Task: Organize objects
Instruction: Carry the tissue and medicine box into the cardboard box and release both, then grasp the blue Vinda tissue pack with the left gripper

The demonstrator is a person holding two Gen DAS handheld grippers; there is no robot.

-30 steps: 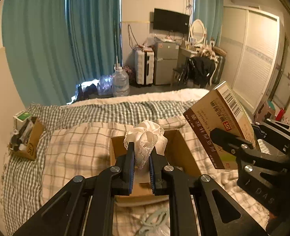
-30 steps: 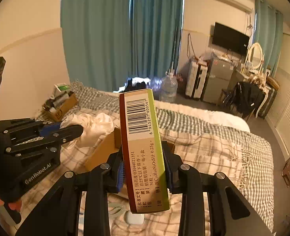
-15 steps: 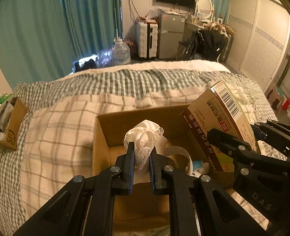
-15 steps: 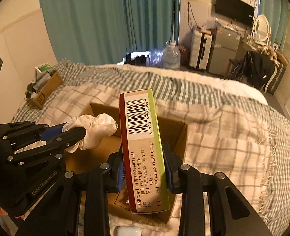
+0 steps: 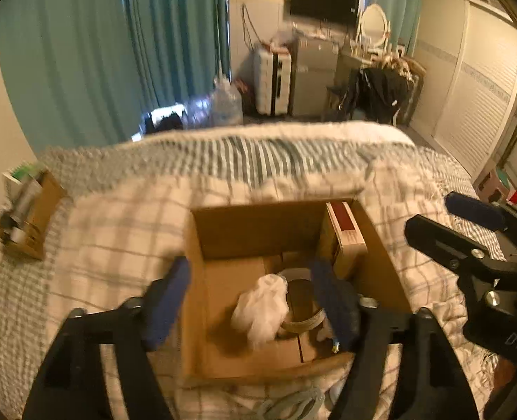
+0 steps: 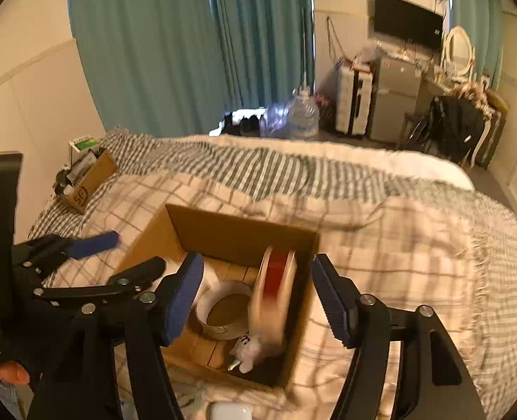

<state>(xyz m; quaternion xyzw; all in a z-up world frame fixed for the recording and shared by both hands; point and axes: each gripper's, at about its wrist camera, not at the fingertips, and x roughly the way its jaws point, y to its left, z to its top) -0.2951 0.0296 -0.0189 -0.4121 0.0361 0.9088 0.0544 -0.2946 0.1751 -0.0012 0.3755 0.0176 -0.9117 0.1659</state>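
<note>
While both grippers hang spread over the cardboard box, the scene reads as follows.

Left gripper (image 5: 249, 301): fingers spread wide and empty, one blue pad outside the box's left wall, the other over its interior.
Right gripper (image 6: 254, 297): fingers likewise wide apart and holding nothing, straddling the box's right half.
White cloth (image 5: 262, 311): a crumpled bundle on the box floor, below and between the left gripper's pads, touching neither.
Medicine carton (image 6: 274, 290): red-faced and motion-blurred, between the right gripper's fingers but clear of both; in the left wrist view it stands on edge against the box's right wall. Whether it has settled cannot be told from the blur.
Tape roll (image 6: 223, 309): a pale ring lying flat on the box floor, between cloth and carton.
Small white figure (image 6: 249, 351): near the front right corner; its kind is unclear.
Cardboard box (image 5: 258, 225): open-topped on the plaid blanket (image 6: 398, 262), apparently the collecting container, which would explain why both grippers open directly above it.
Earbud case (image 6: 228, 411): white, on the blanket just in front of the box, probably yet to be gathered.
Second box (image 6: 90, 182): well apart at the bed's far left, already filled with small items.
</note>
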